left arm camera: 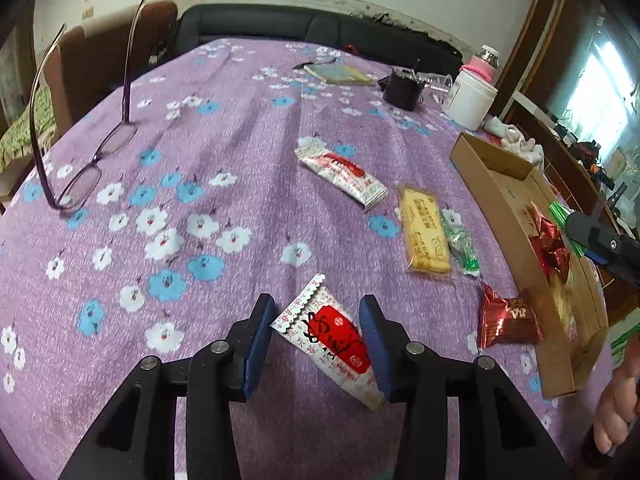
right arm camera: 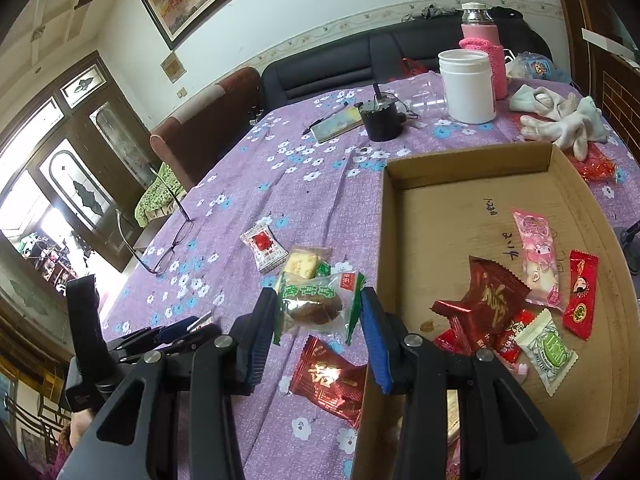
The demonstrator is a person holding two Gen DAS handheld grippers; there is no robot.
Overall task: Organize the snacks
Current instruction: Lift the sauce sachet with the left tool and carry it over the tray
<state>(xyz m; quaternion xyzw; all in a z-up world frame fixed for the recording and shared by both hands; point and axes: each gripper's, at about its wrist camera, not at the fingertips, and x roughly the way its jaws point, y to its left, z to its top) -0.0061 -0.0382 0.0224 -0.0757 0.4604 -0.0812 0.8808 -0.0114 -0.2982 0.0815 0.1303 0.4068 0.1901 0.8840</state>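
My left gripper [left arm camera: 318, 344] is open, its blue pads either side of a white-and-red snack packet [left arm camera: 334, 340] lying on the purple cloth. My right gripper [right arm camera: 320, 320] is shut on a clear green-printed packet with a brown cake [right arm camera: 316, 304], held above the cloth just left of the cardboard tray [right arm camera: 472, 156]. The tray holds several wrapped snacks, among them a dark red packet [right arm camera: 488, 300] and a pink one [right arm camera: 536, 248]. On the cloth lie another white-and-red packet [left arm camera: 340, 174], a yellow biscuit packet [left arm camera: 424, 232], a green packet [left arm camera: 462, 246] and a red foil packet [left arm camera: 506, 316].
Glasses [left arm camera: 88, 168] stand at the left of the table. At the far end are a white jar [right arm camera: 468, 84], a pink flask [right arm camera: 482, 36], a black motor [right arm camera: 382, 116], a notebook [left arm camera: 340, 74] and white gloves [right arm camera: 560, 116]. A black sofa [left arm camera: 256, 26] lies beyond.
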